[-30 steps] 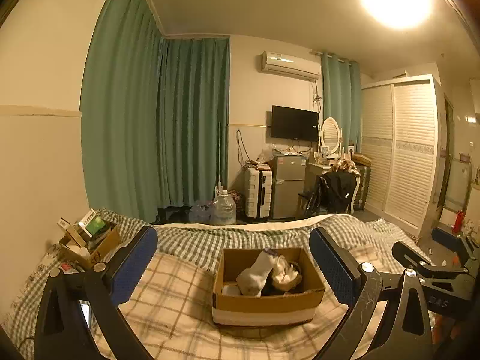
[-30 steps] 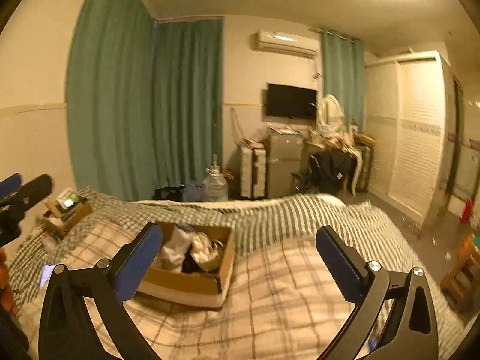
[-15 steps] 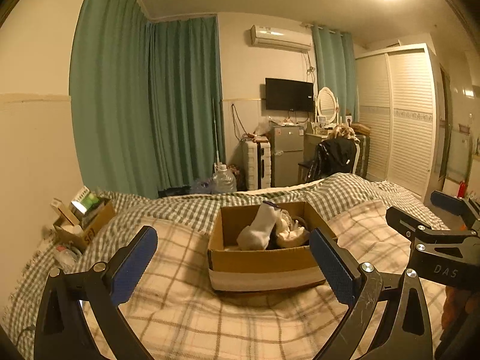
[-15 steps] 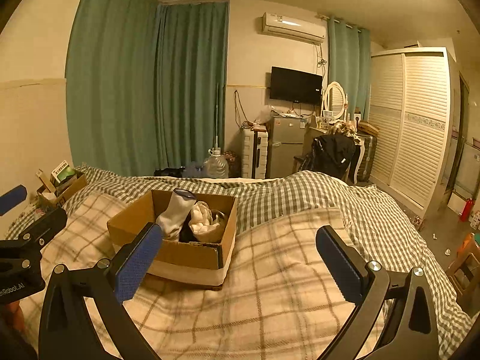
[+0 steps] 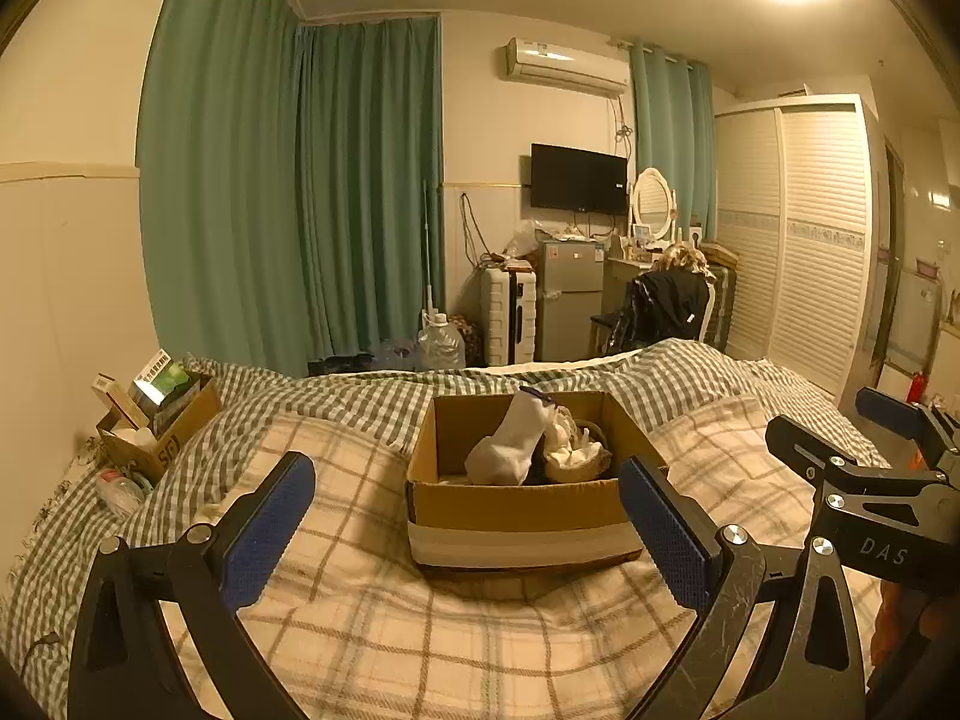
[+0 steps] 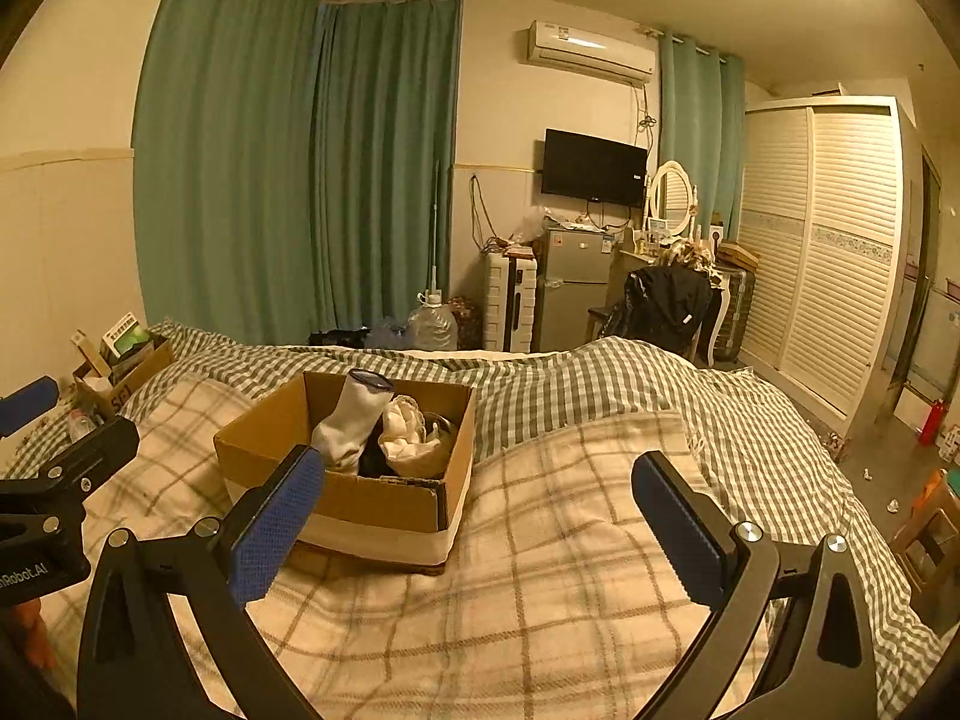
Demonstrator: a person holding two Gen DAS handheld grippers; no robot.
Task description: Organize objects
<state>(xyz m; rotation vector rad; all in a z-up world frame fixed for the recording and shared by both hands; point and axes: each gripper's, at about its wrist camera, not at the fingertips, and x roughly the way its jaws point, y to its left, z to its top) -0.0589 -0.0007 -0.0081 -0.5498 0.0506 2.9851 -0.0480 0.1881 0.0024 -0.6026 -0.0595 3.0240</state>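
Note:
An open cardboard box (image 5: 516, 510) sits on the checked blanket of the bed, straight ahead in the left wrist view and to the left as the box (image 6: 384, 495) in the right wrist view. Inside it stand a white sock (image 5: 510, 441) and a cream bundle of cloth (image 5: 570, 450); the sock (image 6: 351, 417) and the cloth (image 6: 408, 435) show in the right view too. My left gripper (image 5: 462, 528) is open, close in front of the box, with nothing between its fingers. My right gripper (image 6: 474, 510) is open over the blanket, right of the box.
A smaller cardboard box (image 5: 159, 420) with packets sits at the bed's left edge by the wall. Beyond the bed stand green curtains, a water jug (image 5: 441, 345), a suitcase, a small fridge, a chair with a dark jacket (image 5: 663, 306) and a white wardrobe.
Both grippers have tilted down and drawn nearer, so the box now sits larger and higher in both views. Both grippers stay open. The box and its contents have not moved.

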